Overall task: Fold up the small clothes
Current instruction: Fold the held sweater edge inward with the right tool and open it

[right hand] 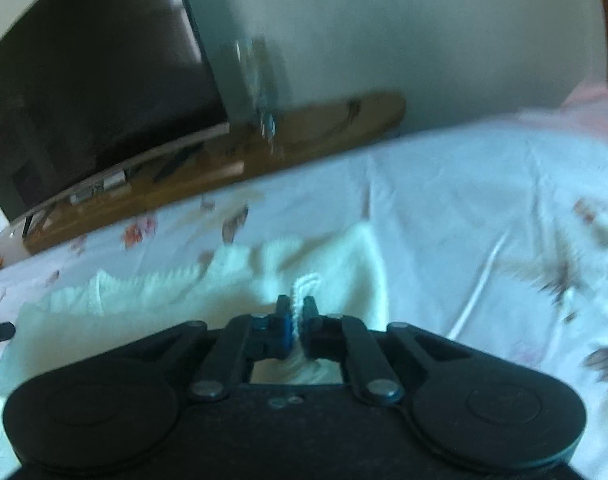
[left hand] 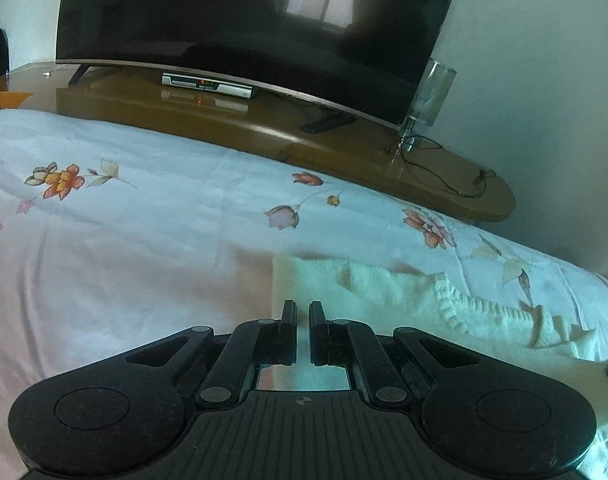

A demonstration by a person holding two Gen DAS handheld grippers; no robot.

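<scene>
A white knitted garment [left hand: 384, 292] lies rumpled on the flowered bedsheet [left hand: 143, 220]. My left gripper [left hand: 302, 312] is shut, just over the garment's left edge, and I see no cloth pinched between its fingers. In the right wrist view the same garment [right hand: 163, 304] spreads out to the left. My right gripper [right hand: 297, 308] is shut on it, and a ribbed knit strip [right hand: 304, 284] sticks up from between its fingers. This view is blurred.
Beyond the bed's far edge stands a low wooden TV stand [left hand: 223, 120] with a large dark television [left hand: 243, 20], a set-top box [left hand: 205, 85], a tall glass [left hand: 430, 96] and loose cables [left hand: 444, 172]. A pale wall rises to the right.
</scene>
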